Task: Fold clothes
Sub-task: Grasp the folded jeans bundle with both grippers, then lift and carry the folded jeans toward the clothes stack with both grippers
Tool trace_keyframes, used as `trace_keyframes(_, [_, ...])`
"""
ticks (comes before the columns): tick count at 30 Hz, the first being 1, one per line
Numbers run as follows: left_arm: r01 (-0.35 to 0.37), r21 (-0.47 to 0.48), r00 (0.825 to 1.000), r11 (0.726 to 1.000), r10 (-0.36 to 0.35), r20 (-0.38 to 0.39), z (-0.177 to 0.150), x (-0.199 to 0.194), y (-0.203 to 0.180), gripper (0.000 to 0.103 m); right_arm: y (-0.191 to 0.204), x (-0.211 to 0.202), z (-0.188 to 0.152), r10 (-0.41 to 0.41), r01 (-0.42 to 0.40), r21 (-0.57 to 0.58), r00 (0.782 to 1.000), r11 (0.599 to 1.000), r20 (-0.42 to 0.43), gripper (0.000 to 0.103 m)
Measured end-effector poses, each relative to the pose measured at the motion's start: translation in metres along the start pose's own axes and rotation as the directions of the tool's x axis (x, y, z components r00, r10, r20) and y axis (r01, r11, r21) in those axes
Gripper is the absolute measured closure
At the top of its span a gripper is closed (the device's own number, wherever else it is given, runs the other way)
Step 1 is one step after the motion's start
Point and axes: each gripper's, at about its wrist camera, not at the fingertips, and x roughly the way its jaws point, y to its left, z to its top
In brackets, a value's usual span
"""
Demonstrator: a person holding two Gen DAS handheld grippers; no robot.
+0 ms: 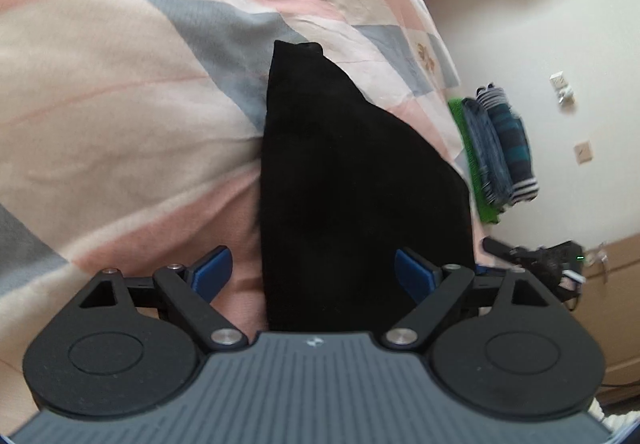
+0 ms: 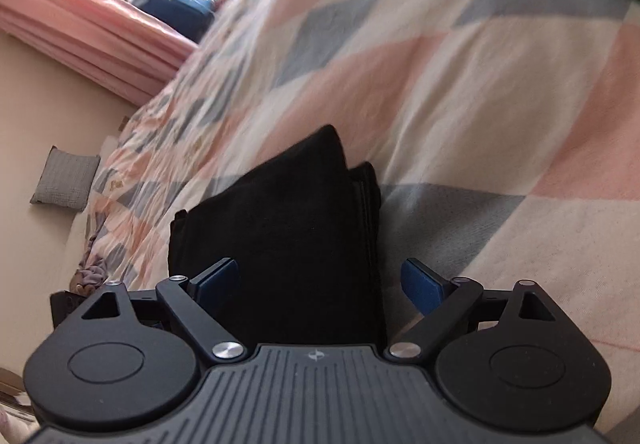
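Observation:
A folded black garment (image 1: 340, 180) lies on the patchwork quilt (image 1: 120, 64) of the bed. My left gripper (image 1: 314, 274) is open, its blue pads apart, hovering just above the garment's near end. In the right wrist view the same black garment (image 2: 288, 228) shows stacked folded layers along its right side. My right gripper (image 2: 320, 280) is open too, its pads straddling the near edge without gripping it. The quilt (image 2: 460, 104) fills most of that view.
A stack of folded clothes (image 1: 496, 148), green, denim and striped, sits at the bed's edge against a cream wall. The other gripper's dark body (image 1: 536, 260) shows at right. A grey pillow (image 2: 64, 180), pink curtains (image 2: 88, 40) and a bright window lie beyond the bed.

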Motion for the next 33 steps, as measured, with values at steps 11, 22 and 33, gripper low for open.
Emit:
trace_keyframes(11, [0.188,-0.096,0.982,0.978,-0.187,0.012,0.001,0.020,0.015,0.030,-0.026,0.027,0.021,0.159,-0.149,0.070,0.975,0.986,-0.157,0.019])
trace_keyframes(22, [0.105,0.059,0.989,0.993,-0.098,-0.108,0.015,0.033,-0.006,0.049,-0.026,0.043,0.034,0.215,-0.210,0.046,0.944,0.977,-0.250,0.032])
trace_keyframes(33, [0.074,0.115,0.955,0.991,-0.038,-0.293,0.056,0.061,-0.030,0.060,-0.034,-0.004,-0.016,0.179,-0.153,0.266,0.981,0.952,-0.078,0.060])
